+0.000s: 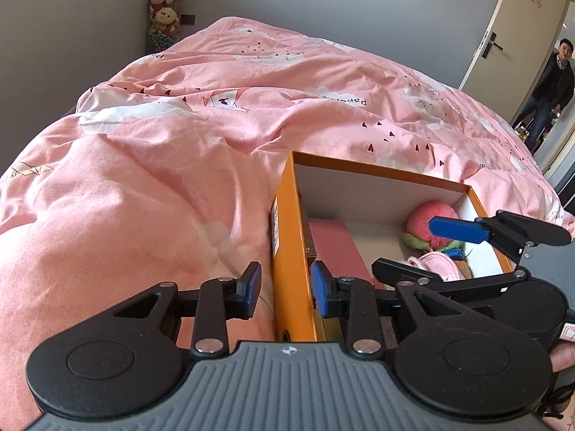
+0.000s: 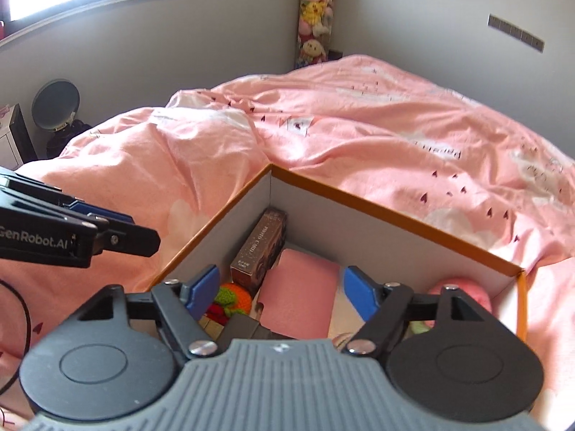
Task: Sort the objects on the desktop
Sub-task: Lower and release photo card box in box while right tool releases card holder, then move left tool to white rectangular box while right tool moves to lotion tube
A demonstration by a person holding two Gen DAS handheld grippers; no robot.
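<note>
An orange cardboard box (image 1: 287, 237) with a white inside lies open on a pink bedcover. In it are a flat pink pad (image 2: 298, 291), a brown carton (image 2: 258, 251), a crocheted orange and green toy (image 2: 231, 298) and a pink plush ball (image 1: 427, 221). My left gripper (image 1: 285, 289) straddles the box's left wall. Its pads stand narrowly apart, and bedcover shows between the outer pad and the wall. My right gripper (image 2: 282, 289) hangs over the box, open wide, with nothing between its pads. In the left wrist view the right gripper (image 1: 406, 248) reaches in from the right above the plush ball.
The rumpled pink bedcover (image 1: 179, 161) spreads around the box on all sides. A person (image 1: 553, 82) stands in the doorway at the far right. A column of plush toys (image 2: 314, 10) fills the room's corner. A dark cable (image 2: 25, 323) runs at my left.
</note>
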